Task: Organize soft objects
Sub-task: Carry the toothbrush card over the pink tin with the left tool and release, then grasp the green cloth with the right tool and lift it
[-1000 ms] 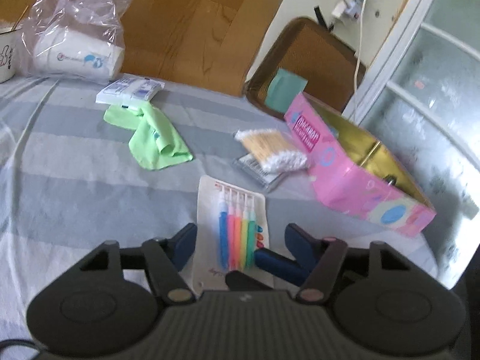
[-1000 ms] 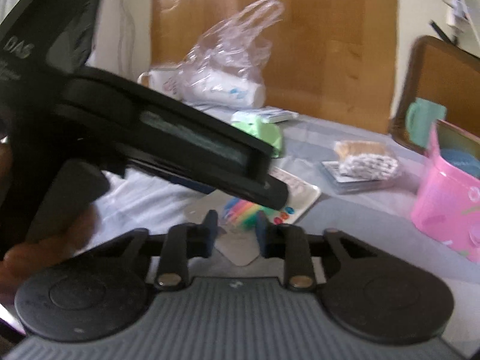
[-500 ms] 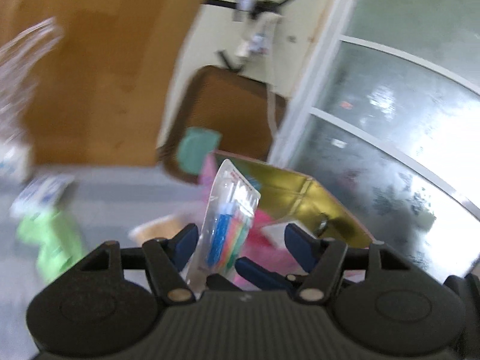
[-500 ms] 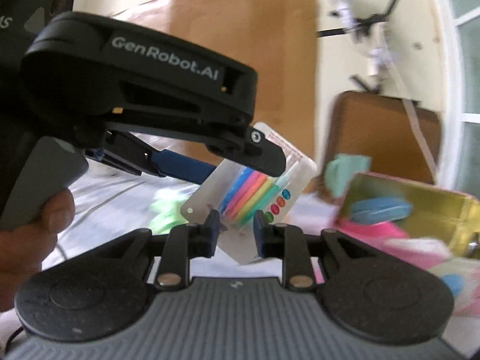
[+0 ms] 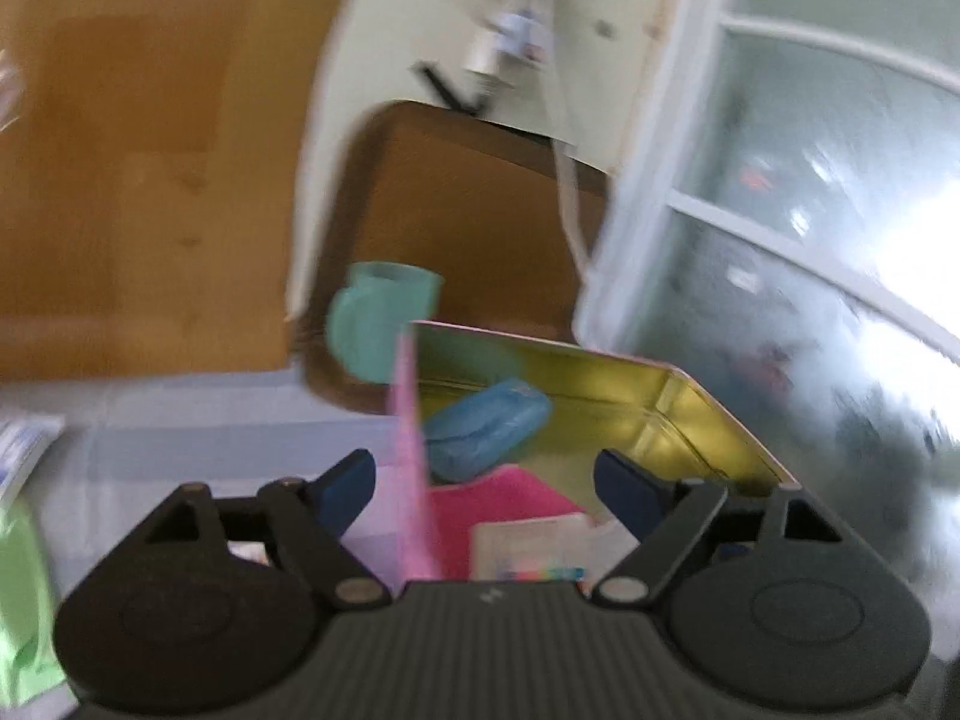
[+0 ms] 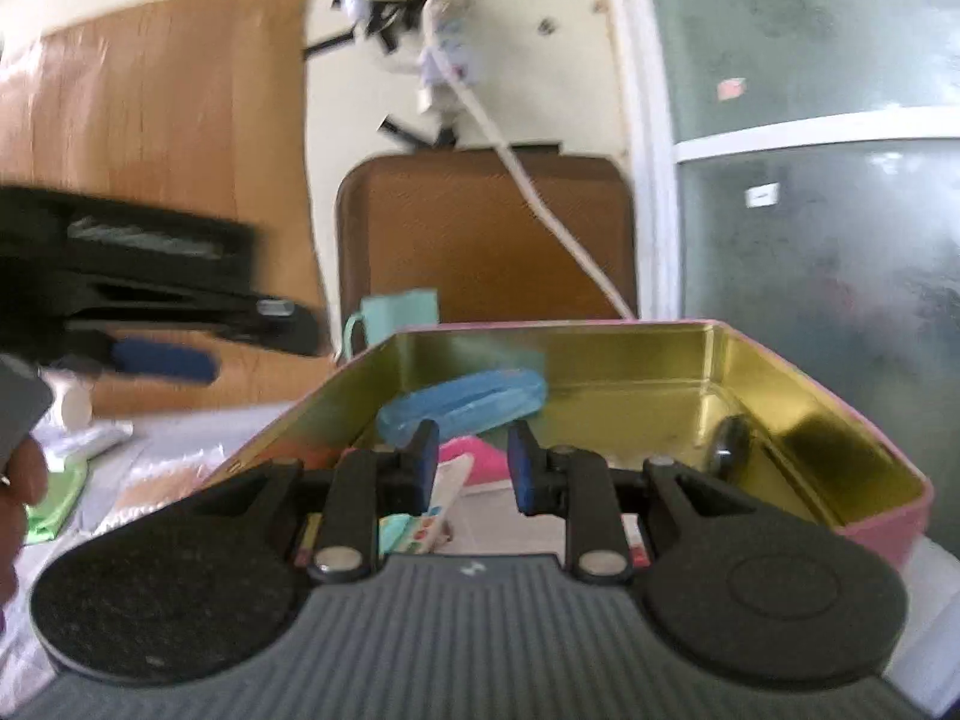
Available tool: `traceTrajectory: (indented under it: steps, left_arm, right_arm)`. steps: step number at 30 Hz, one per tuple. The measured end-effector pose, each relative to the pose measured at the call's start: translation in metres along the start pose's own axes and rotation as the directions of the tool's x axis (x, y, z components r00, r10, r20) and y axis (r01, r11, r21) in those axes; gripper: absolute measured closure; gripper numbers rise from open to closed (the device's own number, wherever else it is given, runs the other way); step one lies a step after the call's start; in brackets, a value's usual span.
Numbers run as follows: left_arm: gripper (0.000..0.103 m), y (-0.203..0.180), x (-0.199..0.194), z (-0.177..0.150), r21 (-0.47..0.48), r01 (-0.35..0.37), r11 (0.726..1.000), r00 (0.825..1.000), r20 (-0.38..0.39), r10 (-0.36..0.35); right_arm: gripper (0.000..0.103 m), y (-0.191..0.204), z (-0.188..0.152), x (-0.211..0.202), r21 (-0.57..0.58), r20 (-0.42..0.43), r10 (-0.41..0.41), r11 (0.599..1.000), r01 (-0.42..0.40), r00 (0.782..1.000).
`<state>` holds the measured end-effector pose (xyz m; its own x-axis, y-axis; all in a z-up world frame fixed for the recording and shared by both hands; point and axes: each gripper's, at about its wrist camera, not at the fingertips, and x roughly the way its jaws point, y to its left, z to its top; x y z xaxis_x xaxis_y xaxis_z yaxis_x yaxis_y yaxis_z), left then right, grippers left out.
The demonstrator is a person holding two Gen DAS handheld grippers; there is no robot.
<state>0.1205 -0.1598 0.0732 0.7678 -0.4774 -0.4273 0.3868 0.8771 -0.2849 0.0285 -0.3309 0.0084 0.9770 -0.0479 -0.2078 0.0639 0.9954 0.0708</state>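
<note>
Pink-walled tin (image 5: 414, 420) with the brush packet (image 5: 528, 546) dropped inside

Rainbow-coloured brushes in their flat white packet lie on the tin's floor at bottom centre of the left view, below and between the left gripper (image 5: 486, 480) fingers, whose jaws are opening with nothing pressed between them. Right gripper (image 6: 471, 462) hovers over the tin (image 6: 780, 360), jaws narrow and empty, the packet (image 6: 438, 510) just under its left finger. A blue pouch (image 6: 462, 402) lies farther back, a teal mug (image 6: 396, 318) beyond the rim.
</note>
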Motion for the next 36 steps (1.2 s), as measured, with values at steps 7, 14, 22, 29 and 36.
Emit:
traceTrajectory:
  steps: [7, 14, 22, 29, 36]
  left_arm:
    - [0.014, 0.062, -0.049, -0.029, -0.1, -0.073, 0.992, 0.997, 0.004, 0.074]
    - [0.012, 0.138, -0.101, -0.073, -0.11, -0.343, 0.933, 0.939, -0.038, 0.341]
    - [0.008, 0.204, -0.16, -0.085, -0.203, -0.46, 0.864, 0.878, 0.043, 0.478]
    - [0.007, 0.232, -0.174, -0.085, -0.353, -0.364, 0.862, 0.908, 0.071, 0.412]
    - [0.006, 0.222, -0.17, -0.086, -0.303, -0.367, 0.88, 0.907, 0.093, 0.41]
  right_arm:
    - [0.069, 0.004, -0.011, -0.033, 0.066, 0.06, 0.029, 0.997, -0.033, 0.998]
    - [0.065, 0.072, -0.017, -0.036, -0.059, -0.019, 0.251, 0.966, -0.252, 0.968]
    - [0.051, 0.16, -0.024, -0.015, -0.123, -0.206, 0.441, 0.874, -0.47, 0.873]
    - [0.04, 0.221, -0.025, 0.034, -0.137, -0.34, 0.461, 0.838, -0.528, 0.82]
    - [0.057, 0.256, -0.026, 0.09, -0.139, -0.446, 0.402, 0.852, -0.505, 0.8]
